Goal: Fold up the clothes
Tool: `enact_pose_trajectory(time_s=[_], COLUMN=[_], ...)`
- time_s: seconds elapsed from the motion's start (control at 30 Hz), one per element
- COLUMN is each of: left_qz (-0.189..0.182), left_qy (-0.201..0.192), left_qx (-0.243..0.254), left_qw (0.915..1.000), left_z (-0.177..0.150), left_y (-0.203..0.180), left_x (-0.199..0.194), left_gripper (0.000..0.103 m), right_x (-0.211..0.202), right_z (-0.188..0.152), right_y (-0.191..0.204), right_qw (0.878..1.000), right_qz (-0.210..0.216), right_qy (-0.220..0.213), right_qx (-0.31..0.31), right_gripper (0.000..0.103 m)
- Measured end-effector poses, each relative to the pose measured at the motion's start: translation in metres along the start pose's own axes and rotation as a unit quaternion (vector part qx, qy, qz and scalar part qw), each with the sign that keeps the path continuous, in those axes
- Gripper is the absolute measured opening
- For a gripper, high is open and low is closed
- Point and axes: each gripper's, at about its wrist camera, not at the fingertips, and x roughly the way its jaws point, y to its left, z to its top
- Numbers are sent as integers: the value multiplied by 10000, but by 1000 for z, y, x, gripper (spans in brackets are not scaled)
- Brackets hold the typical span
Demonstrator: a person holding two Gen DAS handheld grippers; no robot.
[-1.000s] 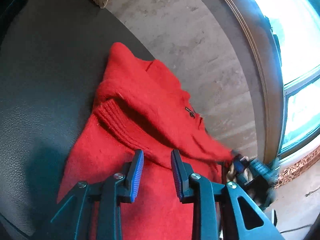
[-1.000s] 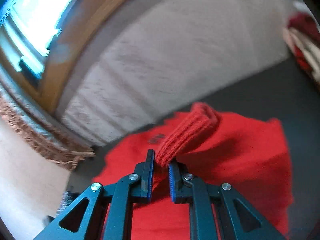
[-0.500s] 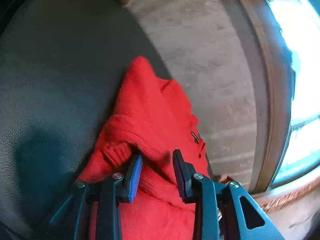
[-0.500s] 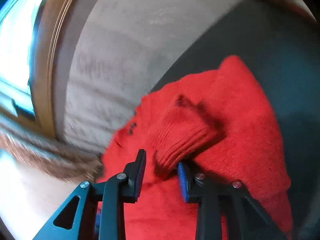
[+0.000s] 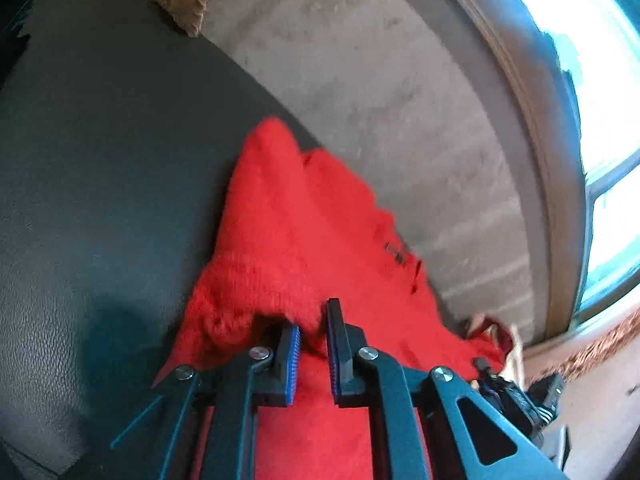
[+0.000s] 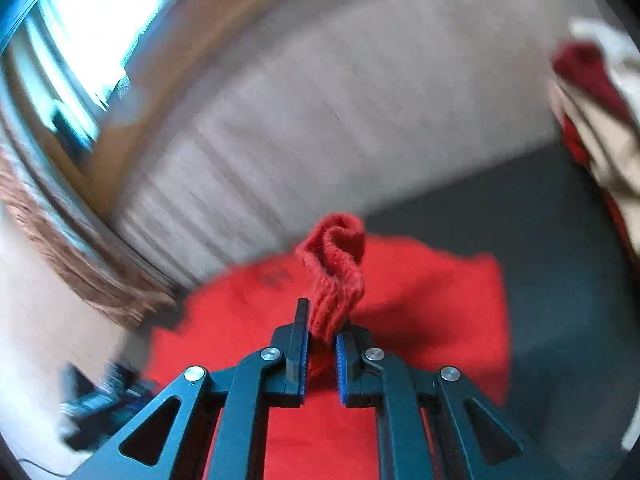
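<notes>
On the dark seat, next to the pale wall, lies the red sweater. It is spread out flat, with some parts bunched up. On the left side, the left gripper has its two fingers close together with a thick fold of the ribbed edge between them, so it looks like it has pinched the knit, though I cannot be sure how tight the hold is. On the right side, the right gripper is squeezed onto the ribbed cuff, which stands up in a little curl above the fingers. The rest of the sweater lies on the seat under it. Far off to the right is a pile of other clothes. To do this step well, I think both grippers should lift and carry their parts across together, slow and level, so the soft knit does not slip out or bunch. Then lay it down flat and line up the edges before letting go.
</notes>
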Motion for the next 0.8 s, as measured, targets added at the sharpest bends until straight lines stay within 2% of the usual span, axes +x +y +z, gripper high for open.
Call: enact_pose_trajectory(time_s=[0.07, 0.13, 0.17, 0.23, 0.27, 0.3, 0.33, 0.4, 0.5, 0.6, 0.67, 0.73, 0.77, 0.8], left_qz=[153, 205, 215, 165, 138, 135, 101, 91, 203, 261, 651, 1086, 1182, 1138], left_qy=[183, 269, 268, 176, 97, 12, -91, -291, -477, -454, -330, 116, 192, 9], left_qx=[72, 165, 195, 265, 326, 404, 479, 658, 887, 1018, 1136, 1090, 1086, 1245], left_qw=[9997, 9993, 9992, 9994, 9993, 9991, 9988, 9974, 9947, 9934, 9908, 9880, 9868, 9857], left_z=[-6, -9, -9, -8, -6, -5, -3, 3, 16, 29, 32, 27, 22, 15], left_y=[2, 2, 0, -5, -8, -11, -16, -30, -52, -64, -63, -47, -39, -35], left_x=[3, 0, -4, -13, -18, -24, -29, -34, -30, -15, 2, 30, 35, 31], left_gripper=[9, 9, 9, 9, 9, 9, 10, 17, 17, 21, 21, 21, 13, 9], right_x=[11, 8, 6, 0, -5, -9, -16, -29, -20, 4, 22, 40, 50, 59], right_z=[-11, -12, -12, -9, -7, -4, -2, 2, 5, 1, -5, -11, -14, -17], right_y=[-26, -33, -36, -39, -39, -39, -35, -25, 13, 52, 52, 50, 49, 49], right_qw=[9986, 9981, 9979, 9973, 9969, 9963, 9961, 9947, 9963, 9892, 9830, 9749, 9700, 9647], right_qz=[-209, -335, -397, -525, -591, -657, -746, -928, -579, -165, -443, -743, -893, -1042], right_qy=[257, 218, 193, 90, 8, -75, -188, -417, -179, 259, 472, 677, 780, 881], right_qx=[411, 464, 482, 514, 529, 543, 425, 169, -611, -1434, -1718, -1987, -2120, -2252], right_gripper=[11, 11, 16, 45, 52, 54, 54, 54, 54, 53, 53, 53, 52, 52])
